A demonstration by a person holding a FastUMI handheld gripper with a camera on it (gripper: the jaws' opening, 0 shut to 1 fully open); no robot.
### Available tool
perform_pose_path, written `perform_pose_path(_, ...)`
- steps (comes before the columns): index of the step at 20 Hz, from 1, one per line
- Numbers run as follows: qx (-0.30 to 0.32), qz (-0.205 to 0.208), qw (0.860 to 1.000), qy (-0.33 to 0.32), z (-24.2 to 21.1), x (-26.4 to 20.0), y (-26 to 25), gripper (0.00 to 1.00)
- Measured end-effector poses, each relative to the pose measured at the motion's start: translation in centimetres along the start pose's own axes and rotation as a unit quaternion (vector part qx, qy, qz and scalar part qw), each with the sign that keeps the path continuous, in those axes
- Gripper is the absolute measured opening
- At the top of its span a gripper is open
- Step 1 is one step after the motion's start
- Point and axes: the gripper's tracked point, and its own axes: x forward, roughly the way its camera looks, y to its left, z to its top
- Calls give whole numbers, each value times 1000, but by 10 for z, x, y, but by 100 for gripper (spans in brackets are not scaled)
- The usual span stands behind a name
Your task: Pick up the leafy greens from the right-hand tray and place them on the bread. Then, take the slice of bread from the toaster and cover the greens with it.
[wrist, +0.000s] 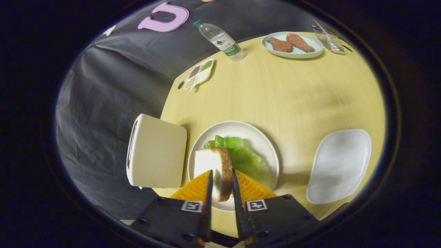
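My gripper [221,177] is shut on a slice of bread [213,168], held on edge between the two orange fingers [196,187]. The slice hangs just above a round white plate [256,137]. Leafy greens [243,155] lie on that plate, spread beyond and to the right of the held slice. Whatever lies beneath the greens is hidden. A cream toaster [156,151] stands left of the plate, at the table's edge, its slot facing away to the left.
An empty white tray [339,165] sits right of the plate. Far across the wooden table [293,93] are a plate with two fried pieces [292,44], a water bottle [222,39], a small divided dish [199,73] and a shiny wrapper [329,38].
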Motion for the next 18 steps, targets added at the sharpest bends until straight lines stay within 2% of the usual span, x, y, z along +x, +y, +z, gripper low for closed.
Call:
perform_pose_path(7,5,9,999,-33,10,-20,-7,97)
perform_pose_path(10,-1,24,998,-53,14,-38,0,97)
perform_pose_path(18,-82,32,984,-152,34,-108,28,100)
